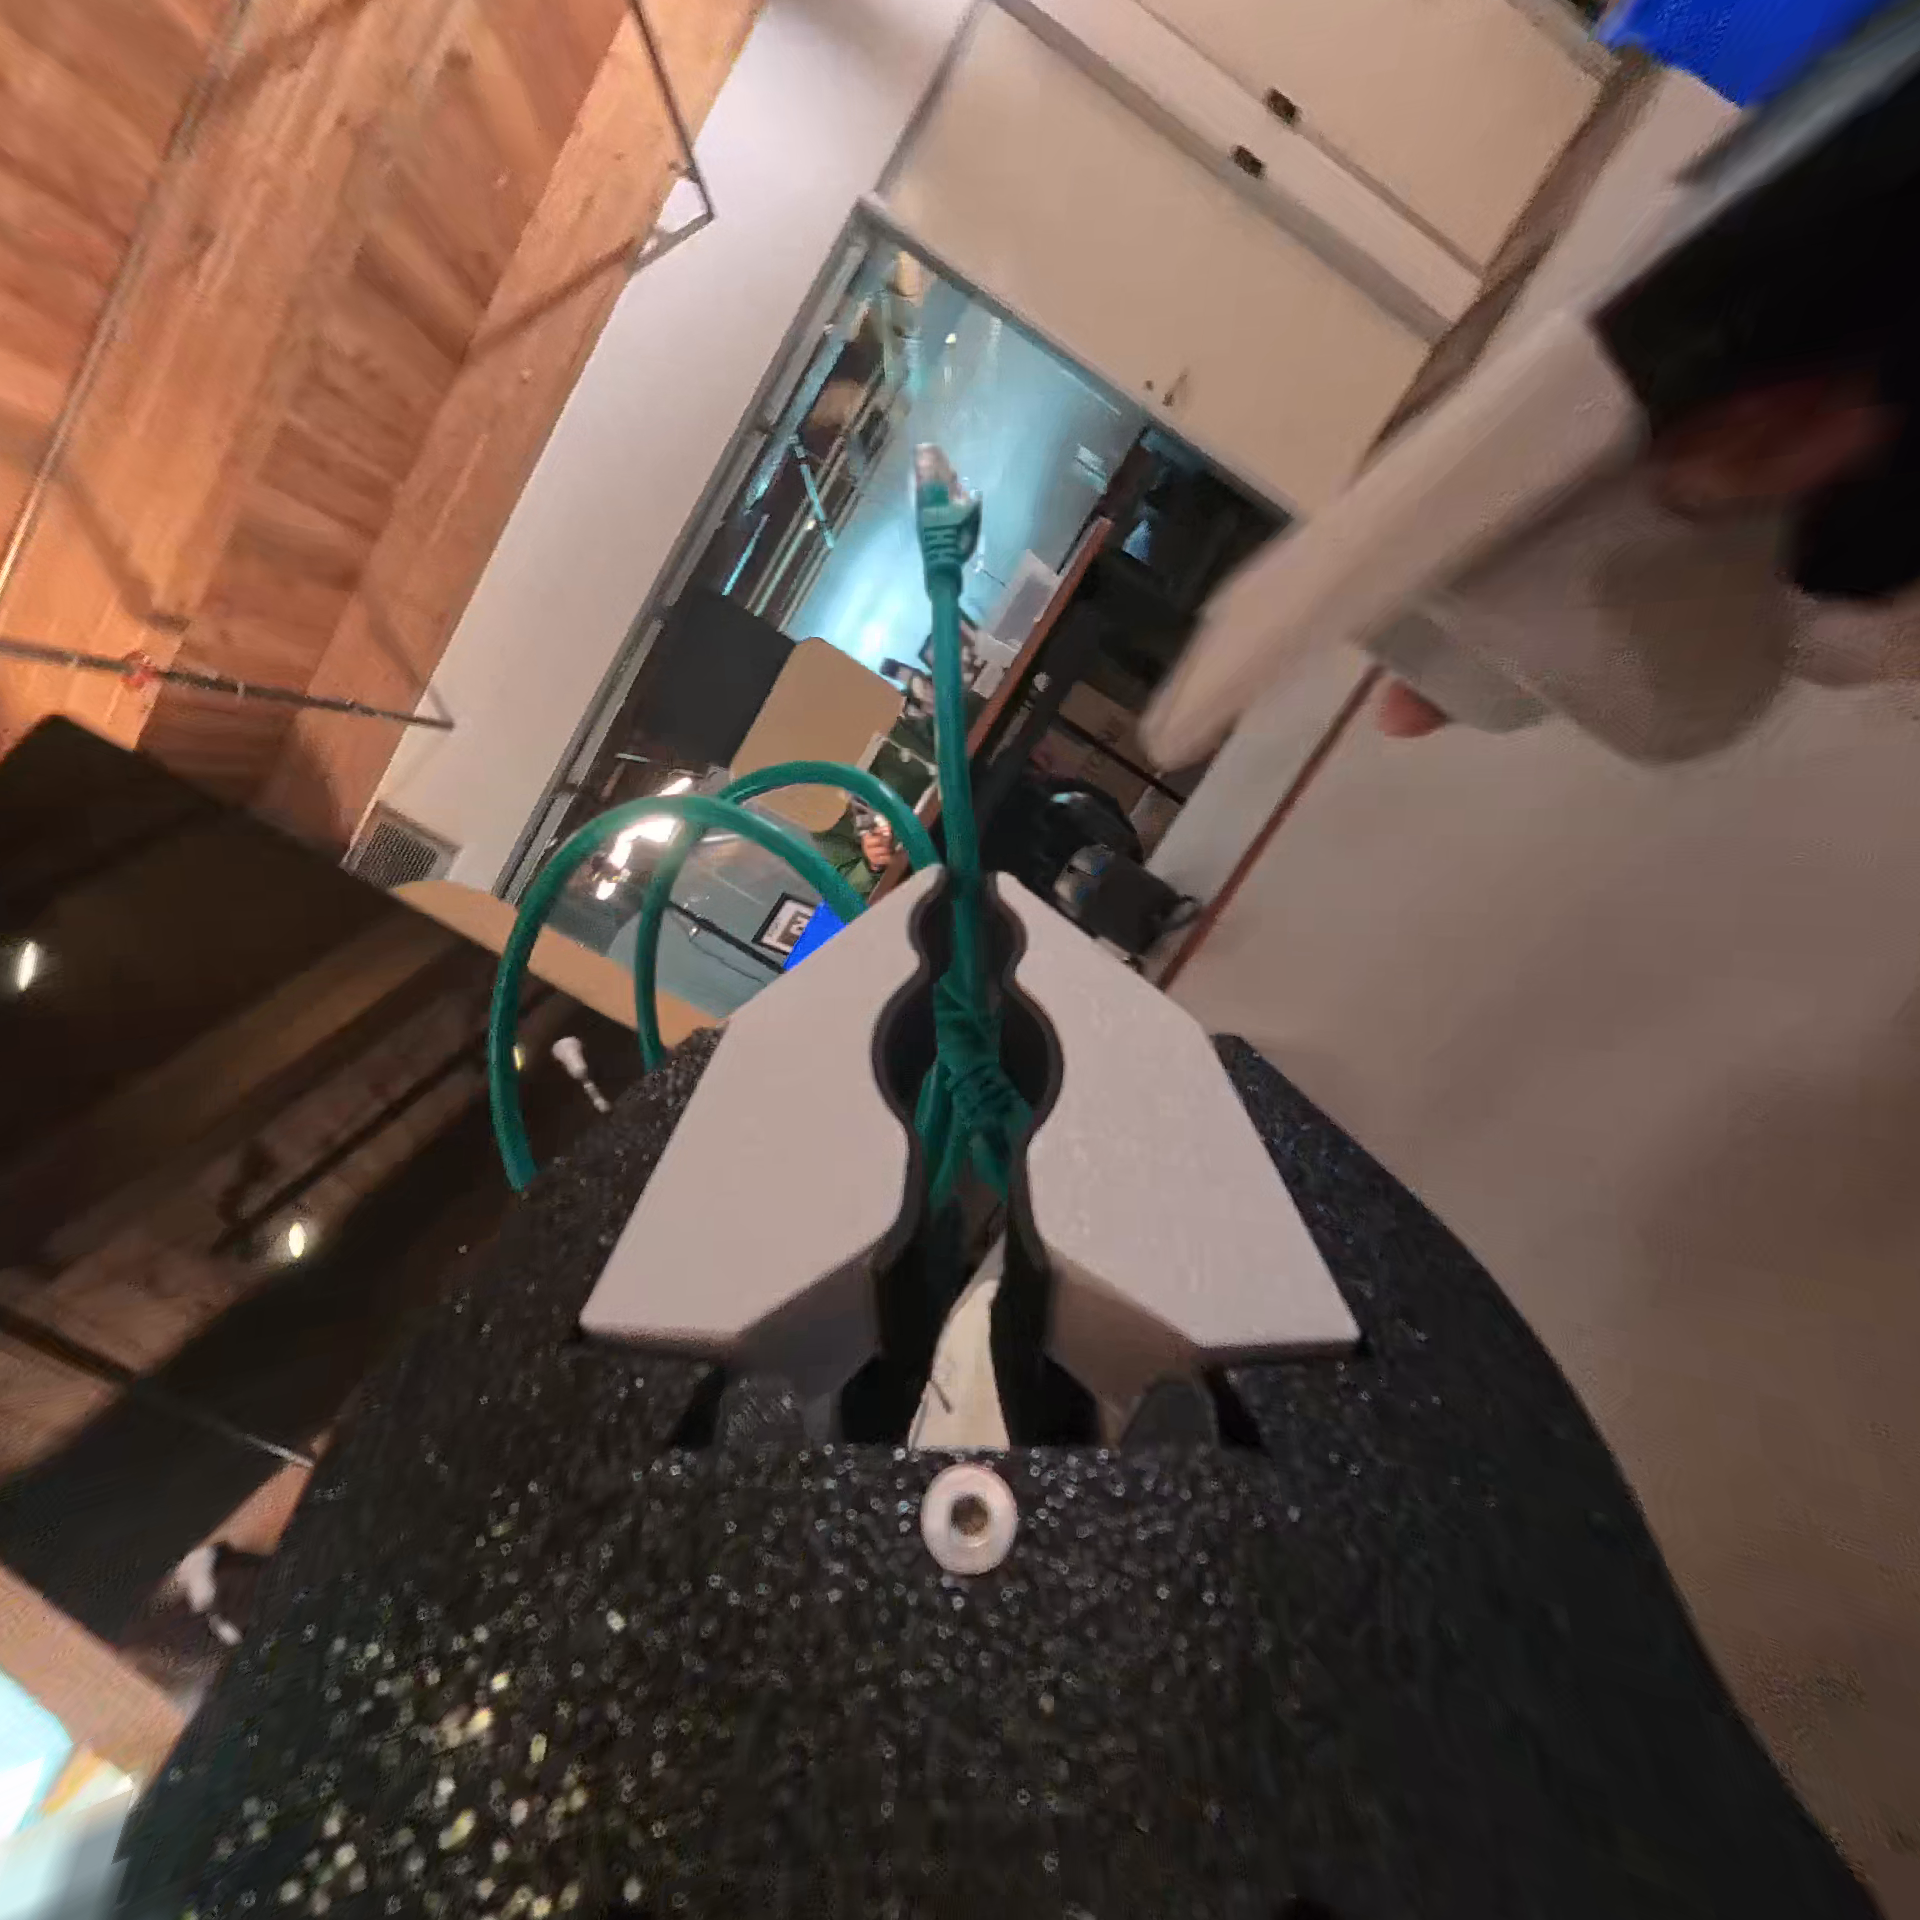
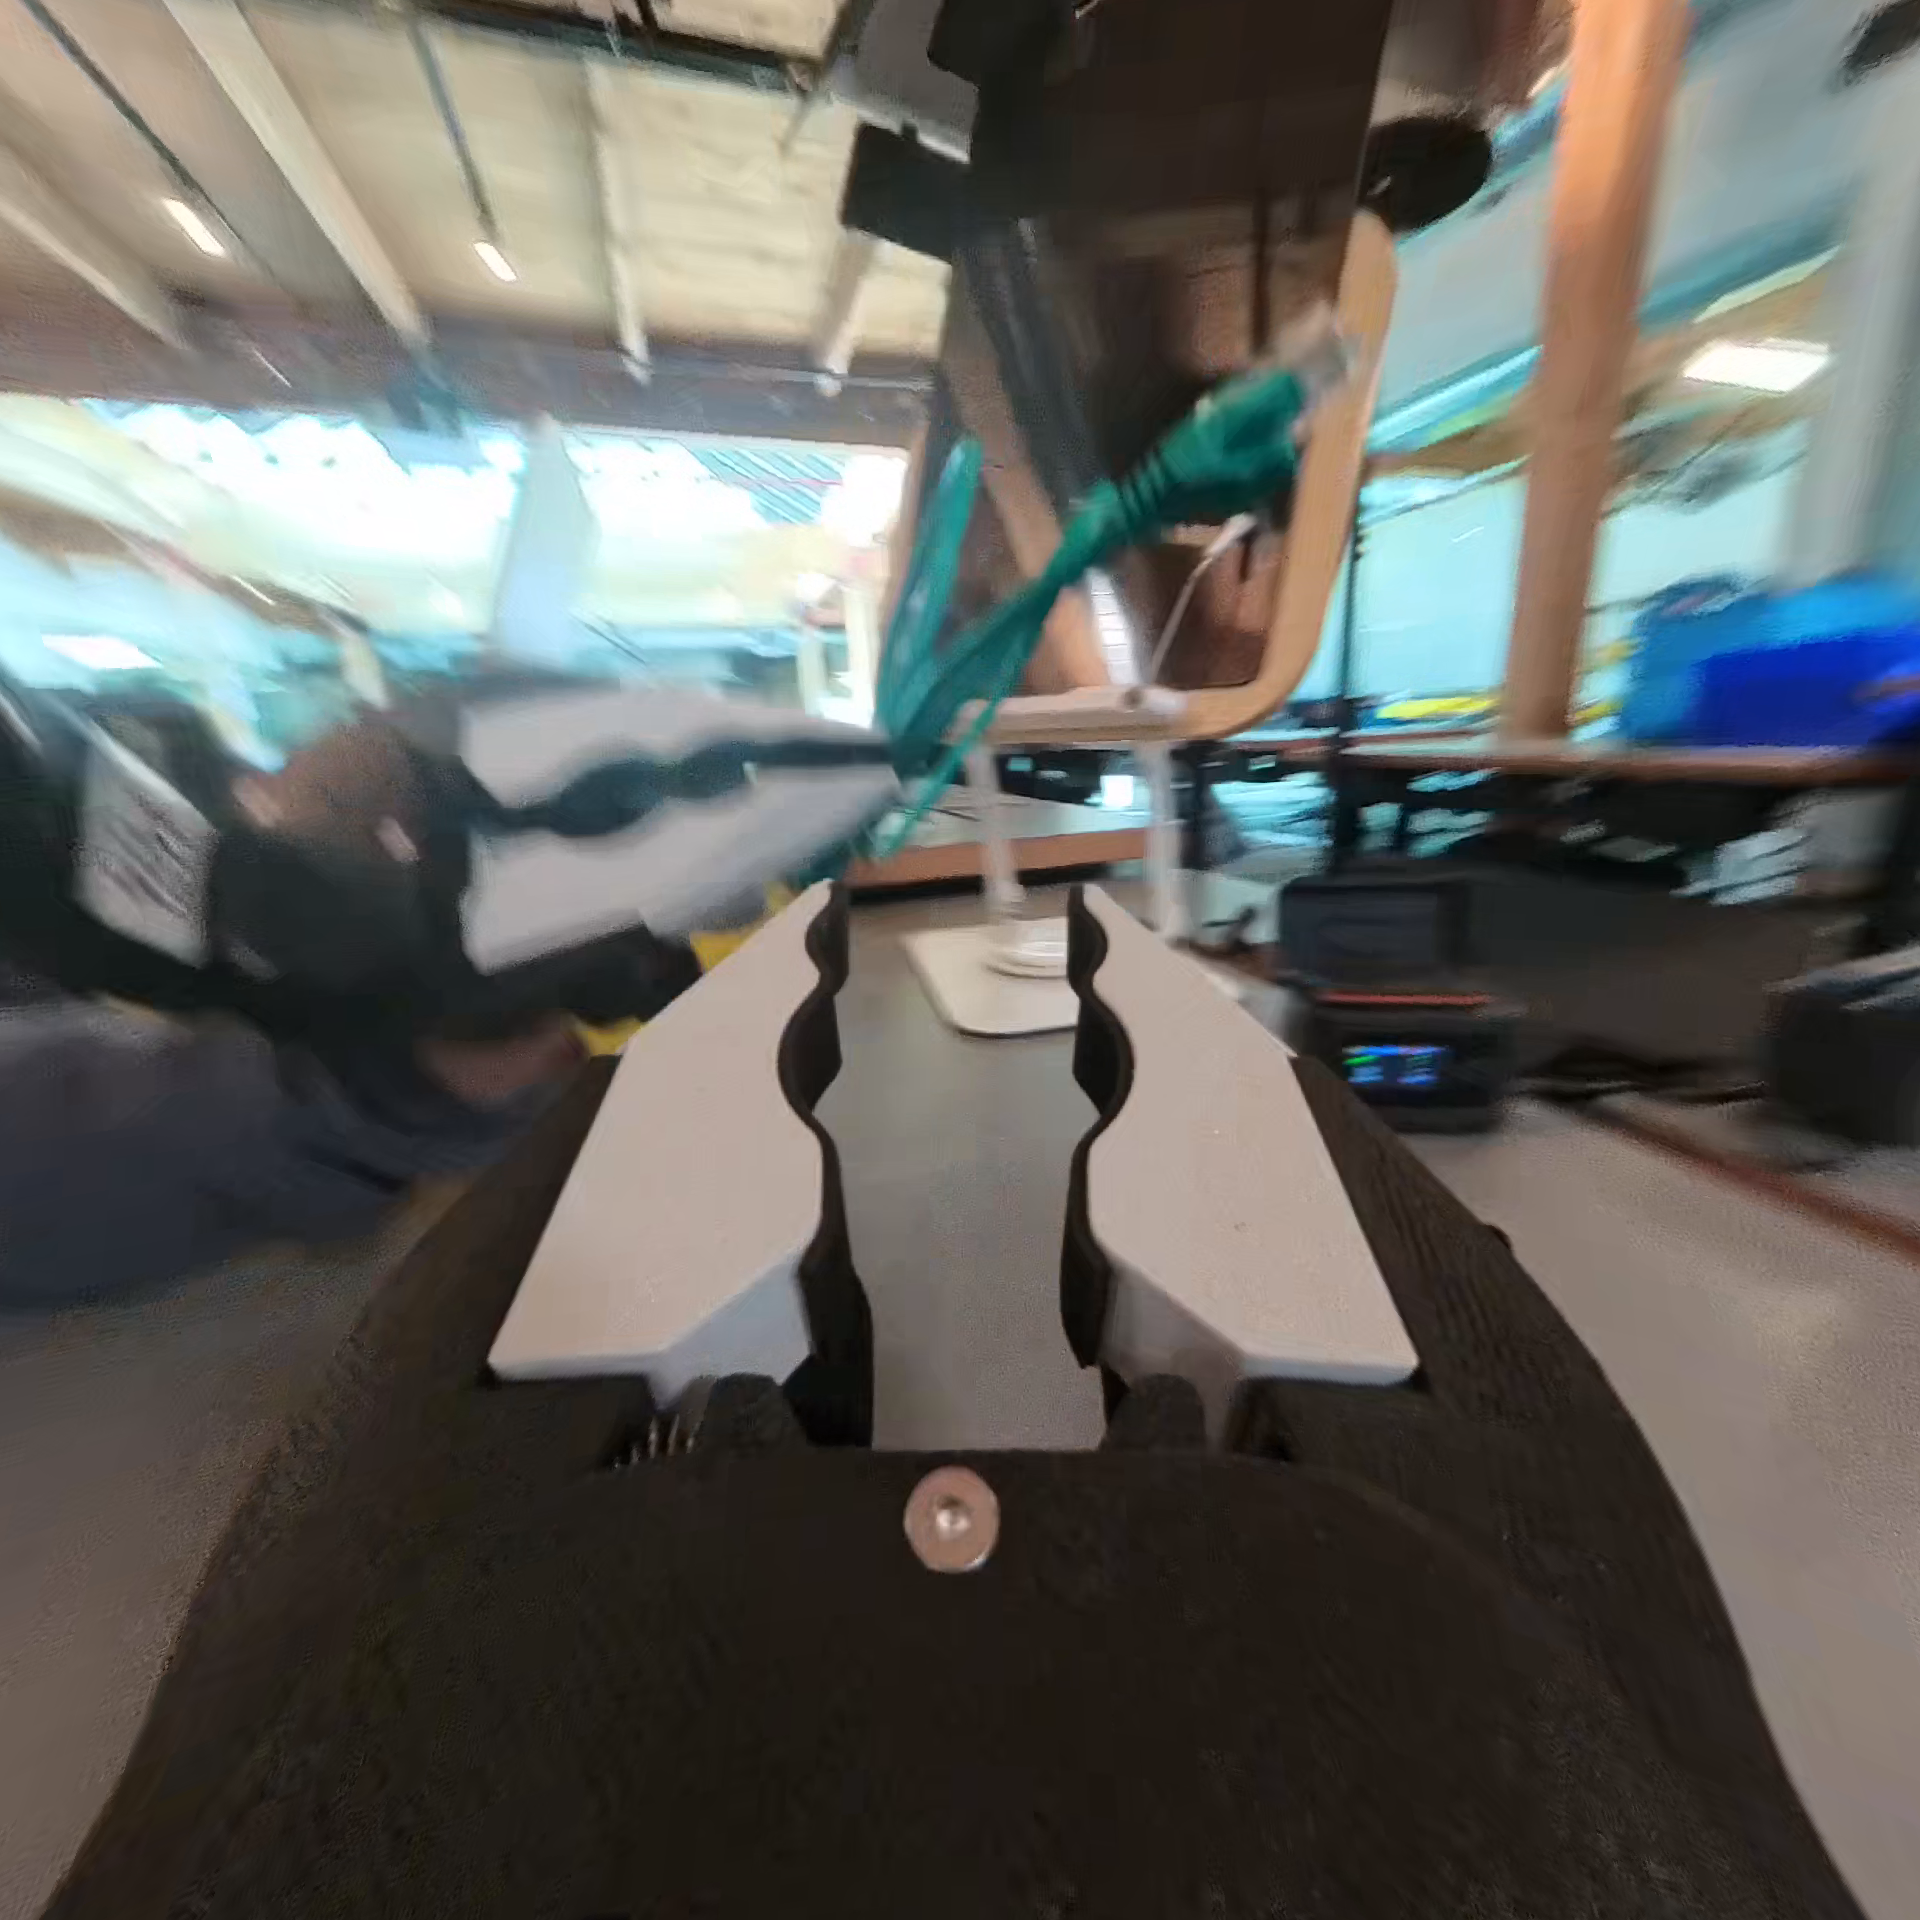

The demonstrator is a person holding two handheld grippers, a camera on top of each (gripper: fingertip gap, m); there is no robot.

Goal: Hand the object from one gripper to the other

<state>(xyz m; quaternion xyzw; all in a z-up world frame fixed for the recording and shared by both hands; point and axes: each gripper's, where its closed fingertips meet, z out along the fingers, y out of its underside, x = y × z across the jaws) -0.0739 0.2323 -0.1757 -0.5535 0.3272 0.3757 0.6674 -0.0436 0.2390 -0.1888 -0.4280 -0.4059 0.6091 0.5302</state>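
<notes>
1. Your left gripper (image 1: 971, 894) is clamped on the green network cable (image 1: 951, 727), with the tied bundle of the cable pinched between its two white fingers (image 1: 790, 1122).
2. To the left of those fingers, two loops of the cable arc out and curve back down beside the black body of the gripper.
3. Straight ahead of the fingertips, one end of the cable sticks out with its plug (image 1: 940, 499) at the far tip, free of any contact.
4. To the upper right of your left gripper, your right gripper (image 1: 1351, 582) shows as a blurred white shape, apart from the cable.
5. In the right wrist view, your left gripper (image 2: 883, 779) sits ahead and to the left, blurred, with the cable (image 2: 997, 613) rising from its tips and the plug (image 2: 1247, 426) up and to the right.
6. Your right gripper (image 2: 956, 904) is released: its fingers (image 2: 707, 1132) stand apart with nothing between them, and the cable lies just beyond and above their tips, not touching.
7. No container holds anything that can be made out, and no writing is clear enough to read.
</notes>
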